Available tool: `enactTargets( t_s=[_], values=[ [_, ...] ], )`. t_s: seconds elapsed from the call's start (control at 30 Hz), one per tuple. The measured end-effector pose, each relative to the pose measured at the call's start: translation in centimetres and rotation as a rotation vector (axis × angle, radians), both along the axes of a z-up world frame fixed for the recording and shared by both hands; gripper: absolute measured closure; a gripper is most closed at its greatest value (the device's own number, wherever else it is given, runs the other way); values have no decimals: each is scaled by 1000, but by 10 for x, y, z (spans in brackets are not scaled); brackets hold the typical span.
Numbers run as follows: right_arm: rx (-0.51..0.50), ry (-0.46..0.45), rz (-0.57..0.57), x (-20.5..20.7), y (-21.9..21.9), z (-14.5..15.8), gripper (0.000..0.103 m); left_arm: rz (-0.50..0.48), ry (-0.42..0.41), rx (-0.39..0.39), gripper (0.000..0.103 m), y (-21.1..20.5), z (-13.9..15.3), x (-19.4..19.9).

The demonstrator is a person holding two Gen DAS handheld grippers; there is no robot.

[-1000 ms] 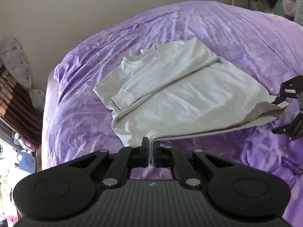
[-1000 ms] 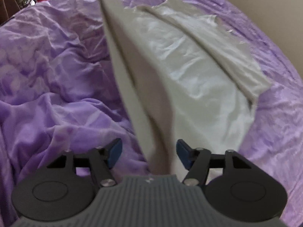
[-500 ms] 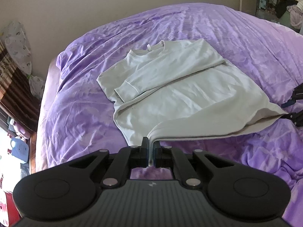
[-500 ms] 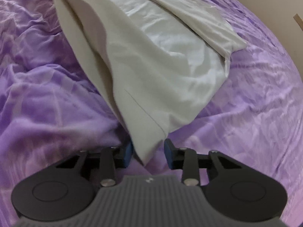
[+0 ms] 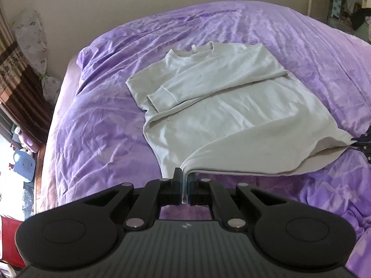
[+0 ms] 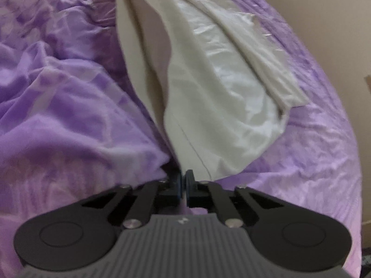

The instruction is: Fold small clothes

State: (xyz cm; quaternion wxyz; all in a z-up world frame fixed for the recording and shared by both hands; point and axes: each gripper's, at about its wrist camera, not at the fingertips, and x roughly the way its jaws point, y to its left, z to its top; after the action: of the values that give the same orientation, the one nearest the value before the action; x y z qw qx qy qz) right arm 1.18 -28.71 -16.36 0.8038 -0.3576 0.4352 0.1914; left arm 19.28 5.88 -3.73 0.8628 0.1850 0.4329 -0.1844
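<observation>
A pale grey-white long-sleeved shirt [image 5: 222,106] lies on the purple bedspread [image 5: 97,125], collar at the far end, a sleeve folded across its chest. My left gripper [image 5: 184,180] is shut on the near left corner of the shirt's hem and holds it lifted. My right gripper [image 6: 183,180] is shut on the other hem corner; the shirt [image 6: 218,85] stretches away from it. The hem hangs taut between the two grippers above the bed. The right gripper's tip shows at the right edge of the left wrist view [image 5: 364,141].
The rumpled purple bedspread [image 6: 58,97] bunches up near the grippers. A beige wall runs behind the bed. At the left, past the bed's edge, stand a curtain [image 5: 16,74] and a blue container [image 5: 25,164] on the floor. A doorway shows at the far right.
My right gripper was open around the hem corner, then closed on it. My left gripper stayed shut on its corner and rose a little, so more of the bed shows.
</observation>
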Motion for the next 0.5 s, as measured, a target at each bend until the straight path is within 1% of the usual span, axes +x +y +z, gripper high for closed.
enactTargets(
  t_s=[0.1,0.2,0.27,0.33,0.4,0.5],
  values=[
    [8,-91,-33,-6,-6,18,103,11,-13,-20,100,2,4,-8],
    [26,-184,-97,-8,-20,48,103,7,-37,-42,100,0,13,-15],
    [65,-239,-161,-5,-33,75,103,8,-66,-58,100,-3,24,-17],
    [80,-294,-191,-2,-42,99,103,14,-108,-66,100,-6,38,-17],
    [95,-344,-215,7,-48,124,103,28,-148,-66,100,-10,52,-11],
    [78,-414,-226,26,-49,152,103,75,-186,-76,100,-12,72,9]
  ],
)
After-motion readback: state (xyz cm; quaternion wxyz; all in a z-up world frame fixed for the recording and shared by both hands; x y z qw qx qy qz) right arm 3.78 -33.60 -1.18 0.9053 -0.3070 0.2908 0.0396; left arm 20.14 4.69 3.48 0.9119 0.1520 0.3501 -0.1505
